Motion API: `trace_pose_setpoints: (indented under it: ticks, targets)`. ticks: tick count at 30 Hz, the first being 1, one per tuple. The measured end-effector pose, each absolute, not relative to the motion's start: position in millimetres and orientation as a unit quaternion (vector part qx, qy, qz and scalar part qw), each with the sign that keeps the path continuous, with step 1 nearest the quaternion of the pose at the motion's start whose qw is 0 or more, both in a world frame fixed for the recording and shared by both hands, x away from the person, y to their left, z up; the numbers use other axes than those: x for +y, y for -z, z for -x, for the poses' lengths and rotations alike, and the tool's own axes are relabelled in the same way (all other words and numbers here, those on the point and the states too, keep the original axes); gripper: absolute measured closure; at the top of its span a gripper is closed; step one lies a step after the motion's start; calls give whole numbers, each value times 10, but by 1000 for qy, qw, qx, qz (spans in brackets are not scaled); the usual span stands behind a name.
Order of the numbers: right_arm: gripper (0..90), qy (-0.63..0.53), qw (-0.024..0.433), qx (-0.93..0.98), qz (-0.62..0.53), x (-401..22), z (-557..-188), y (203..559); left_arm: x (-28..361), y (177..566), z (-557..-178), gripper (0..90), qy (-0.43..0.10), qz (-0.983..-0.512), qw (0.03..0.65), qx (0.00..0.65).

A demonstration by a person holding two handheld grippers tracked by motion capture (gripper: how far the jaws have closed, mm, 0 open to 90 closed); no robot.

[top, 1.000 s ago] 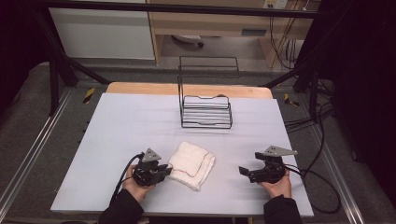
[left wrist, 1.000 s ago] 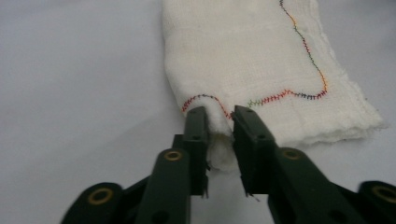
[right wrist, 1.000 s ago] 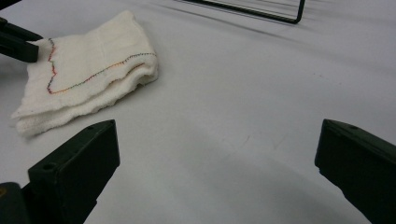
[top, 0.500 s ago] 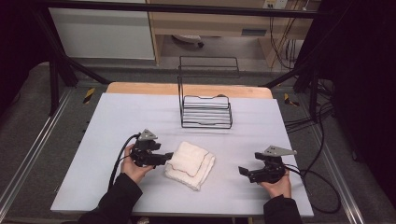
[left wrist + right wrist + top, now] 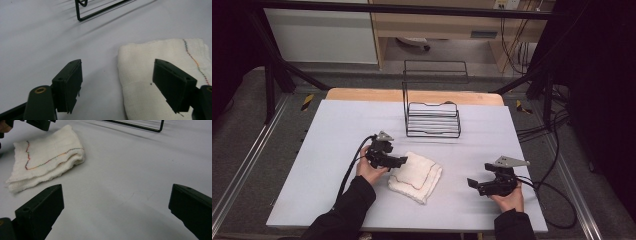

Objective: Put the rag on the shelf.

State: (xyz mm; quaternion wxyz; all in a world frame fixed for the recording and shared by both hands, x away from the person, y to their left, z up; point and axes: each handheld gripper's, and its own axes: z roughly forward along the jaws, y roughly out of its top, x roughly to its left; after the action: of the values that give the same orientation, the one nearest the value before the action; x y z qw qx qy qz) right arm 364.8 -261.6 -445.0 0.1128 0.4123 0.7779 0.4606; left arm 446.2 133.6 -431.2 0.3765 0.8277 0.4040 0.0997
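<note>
A folded white cloth (image 5: 416, 176) with a coloured stitched line lies on the grey table (image 5: 332, 130), near the front middle. My left gripper (image 5: 398, 161) is open at the cloth's far left corner. One jaw hangs over the cloth (image 5: 160, 75) and the other over bare table. My right gripper (image 5: 472, 184) stands open to the right of the cloth (image 5: 47, 157), a hand's width away, with nothing between its jaws.
A black wire rack (image 5: 432, 112) stands at the back middle of the table; its base (image 5: 100, 11) also lies beyond the left gripper. Cables trail from both grippers. A wooden strip (image 5: 362, 95) edges the table's far side.
My left gripper has moved forward and to the right, from beside the cloth's near left side to its far left corner. The right gripper has stayed in place.
</note>
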Motion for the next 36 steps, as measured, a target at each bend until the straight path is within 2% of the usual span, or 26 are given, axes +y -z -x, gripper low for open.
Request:
trace_pose_setpoints:
  ticks: [16, 21, 30, 36]
  targets:
    - [5, -462, 110, 777, -414, -2610, -3651, 4450, 1144, 4425, -4611, 622, -60, -834, 368, 408]
    - [5, -461, 111, 777, -414, -2607, -3654, 4449, 1112, 4448, -4619, 700, -50, -832, 373, 408]
    - [5, -459, 116, 780, -409, -2526, -3665, 4430, 1093, 4443, -4598, 783, -55, -838, 367, 400]
    - [6, -459, 117, 781, -408, -2369, -3693, 4406, 1067, 4453, -4558, 804, -73, -840, 367, 394]
